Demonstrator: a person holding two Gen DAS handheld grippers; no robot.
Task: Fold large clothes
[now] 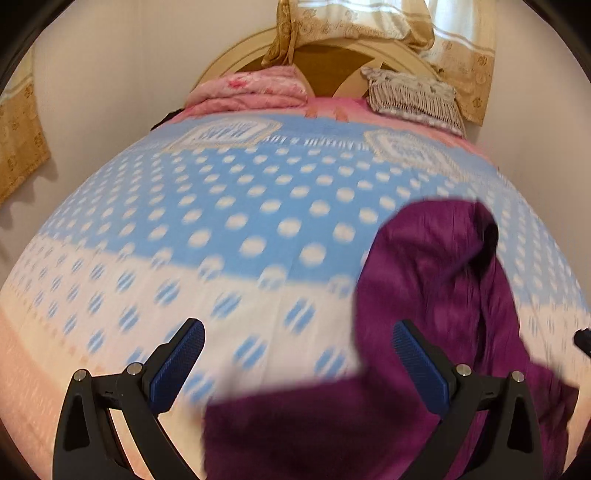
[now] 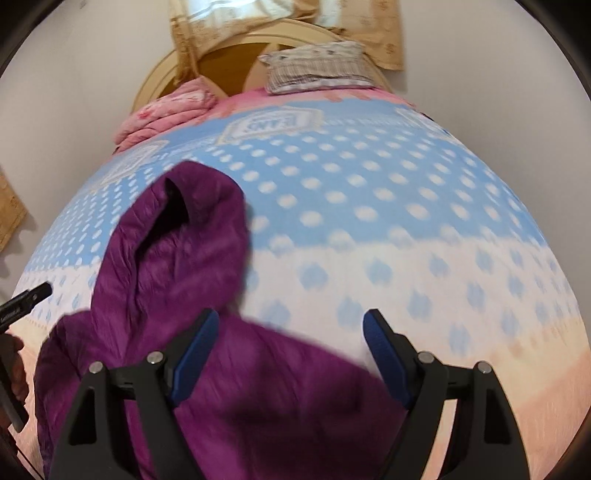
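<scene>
A purple padded jacket [image 1: 436, 295] lies crumpled on the bed, a sleeve with a dark opening reaching away toward the headboard. It also shows in the right wrist view [image 2: 177, 280]. My left gripper [image 1: 297, 332] is open and empty, hovering above the jacket's near edge, which lies between and under its blue-padded fingers. My right gripper [image 2: 291, 321] is open and empty above the jacket's near right part. The left gripper's tip [image 2: 29, 295] shows at the left edge of the right wrist view. Both views are motion-blurred.
The bed is covered with a blue and white polka-dot sheet [image 1: 258, 206]. A folded pink blanket [image 1: 251, 92] and a striped pillow [image 1: 413, 92] lie by the cream headboard [image 2: 236, 48]. Walls flank the bed, and beige curtains [image 1: 369, 22] hang behind.
</scene>
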